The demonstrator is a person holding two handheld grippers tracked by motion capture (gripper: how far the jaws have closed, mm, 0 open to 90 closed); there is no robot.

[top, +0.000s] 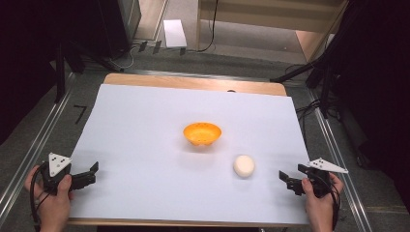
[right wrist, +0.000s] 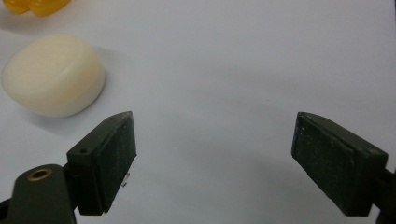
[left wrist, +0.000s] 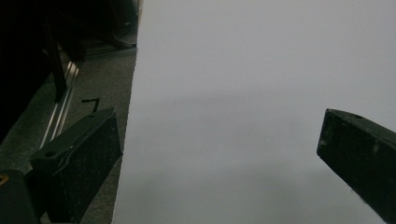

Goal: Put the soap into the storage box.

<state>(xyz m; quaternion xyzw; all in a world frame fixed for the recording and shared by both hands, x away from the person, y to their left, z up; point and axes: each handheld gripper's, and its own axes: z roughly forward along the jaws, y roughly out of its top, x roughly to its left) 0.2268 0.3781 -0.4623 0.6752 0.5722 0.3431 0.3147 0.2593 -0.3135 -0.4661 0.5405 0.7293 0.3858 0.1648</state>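
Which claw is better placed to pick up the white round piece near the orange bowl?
Right, probably. The right claw sits open beside the white round piece, which lies close ahead in its own view. The left claw, also open, is across the sheet at its left edge.

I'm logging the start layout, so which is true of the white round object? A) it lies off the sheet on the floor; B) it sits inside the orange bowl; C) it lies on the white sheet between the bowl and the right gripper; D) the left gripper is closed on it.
C: the white round object rests on the white sheet, apart from the orange bowl and nearer the open right gripper.
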